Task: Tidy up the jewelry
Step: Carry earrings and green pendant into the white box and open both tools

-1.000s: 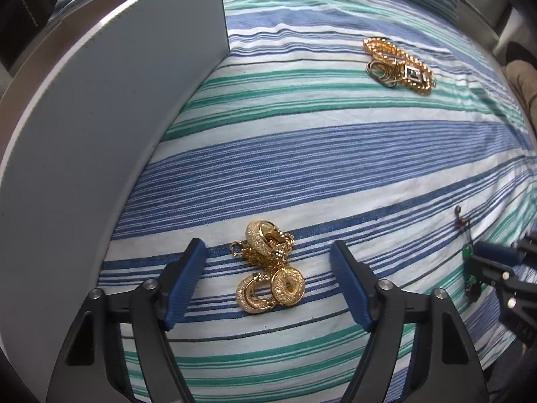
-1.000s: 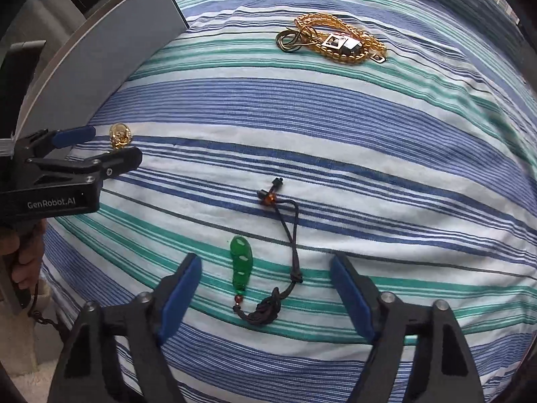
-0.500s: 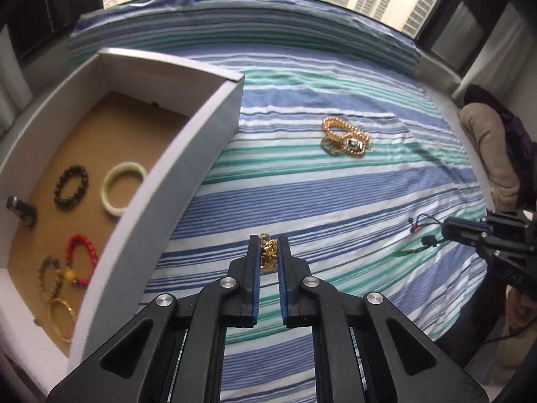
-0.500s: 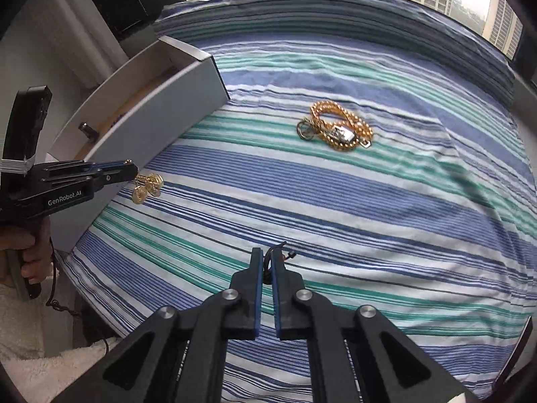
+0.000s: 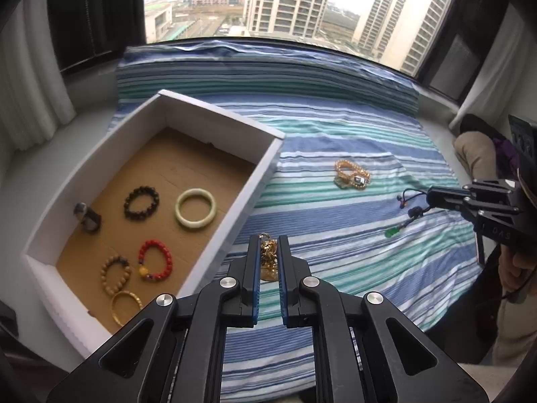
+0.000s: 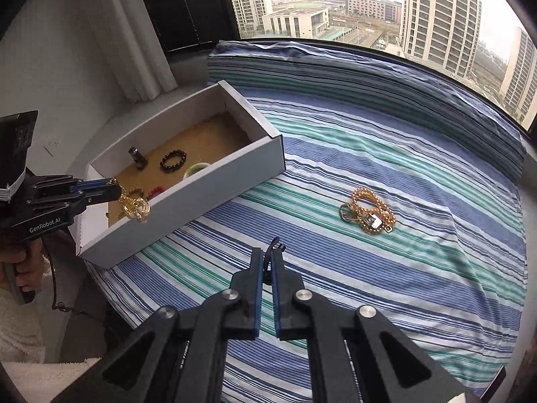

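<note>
Both tools have risen off the bed [image 5: 335,235] since a second ago, each now carrying a piece it then only straddled with jaws spread. Places below are given from the box [image 5: 265,164], a white open box with a brown cardboard floor at the bed's edge.

Left tool [image 5: 268,252]: pressed together on a gold cluster [image 6: 134,206] of hoop earrings and chain, hanging in the air just beside the box's near wall. It looks light but loose and shiny, likely to swing or slip; a pinch across the bunched chain seems safest.

Right tool [image 6: 266,262]: pinching the black cord of a pendant [image 5: 391,233], well away from the box. Its small green stone dangles below. The cord is soft and limp, so the knot is probably the surest hold.

Gold chains [image 6: 367,213] with a small square charm lie heaped on the bed, apart from the box.

Inside the box lie five bracelets: dark beads, pale green bangle, red beads, tan beads, gold bangle.
</note>
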{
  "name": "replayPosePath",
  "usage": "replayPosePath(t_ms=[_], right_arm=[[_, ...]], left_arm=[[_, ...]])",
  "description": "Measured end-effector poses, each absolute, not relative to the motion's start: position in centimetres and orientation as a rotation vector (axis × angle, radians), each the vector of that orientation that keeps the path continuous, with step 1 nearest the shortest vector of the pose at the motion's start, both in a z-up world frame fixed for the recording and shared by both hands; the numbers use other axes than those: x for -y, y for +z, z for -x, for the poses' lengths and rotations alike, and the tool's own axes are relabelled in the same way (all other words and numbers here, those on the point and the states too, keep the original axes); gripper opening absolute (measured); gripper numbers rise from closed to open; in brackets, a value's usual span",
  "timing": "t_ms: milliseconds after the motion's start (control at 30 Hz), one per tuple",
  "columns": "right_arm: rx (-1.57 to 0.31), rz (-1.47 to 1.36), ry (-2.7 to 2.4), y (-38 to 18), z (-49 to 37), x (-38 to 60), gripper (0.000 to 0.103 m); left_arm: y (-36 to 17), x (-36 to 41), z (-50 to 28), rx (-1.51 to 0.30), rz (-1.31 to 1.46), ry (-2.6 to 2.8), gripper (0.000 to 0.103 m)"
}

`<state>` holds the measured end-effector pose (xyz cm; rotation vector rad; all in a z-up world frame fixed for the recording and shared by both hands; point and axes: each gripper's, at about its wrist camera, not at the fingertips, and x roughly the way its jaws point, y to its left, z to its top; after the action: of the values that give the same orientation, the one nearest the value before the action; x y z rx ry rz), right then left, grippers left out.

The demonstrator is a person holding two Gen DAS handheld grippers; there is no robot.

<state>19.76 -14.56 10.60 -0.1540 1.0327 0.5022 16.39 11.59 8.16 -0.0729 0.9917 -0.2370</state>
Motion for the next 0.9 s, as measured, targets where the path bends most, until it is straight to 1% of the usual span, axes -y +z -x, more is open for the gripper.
replayPosePath(t_ms=[233,467,633,900], right_arm=[[-0.961,0.211,0.588,13.9,-20.5,8.5,0.005],[-0.929,0.209,0.687,15.2,-23.4,1.7,0.005],[-0.927,0.198,0.721,13.6,-26.1,-2.3,0.005],[-0.984,0.24,0.644,8.4,-32.3,-5.7,0.005]], left_arm=[[9.6,-18.6,-15.5,-0.96,0.11,-0.104,0.007],[7.0,-25.3,-16.6,-0.988,0.156,0.042,0.007],[3.5,-30.1,-18.0,-1.031,0.212,0.14,0.007],[-1.7,-35.3,-19.7,-1.091,0.252,0.268,0.007]])
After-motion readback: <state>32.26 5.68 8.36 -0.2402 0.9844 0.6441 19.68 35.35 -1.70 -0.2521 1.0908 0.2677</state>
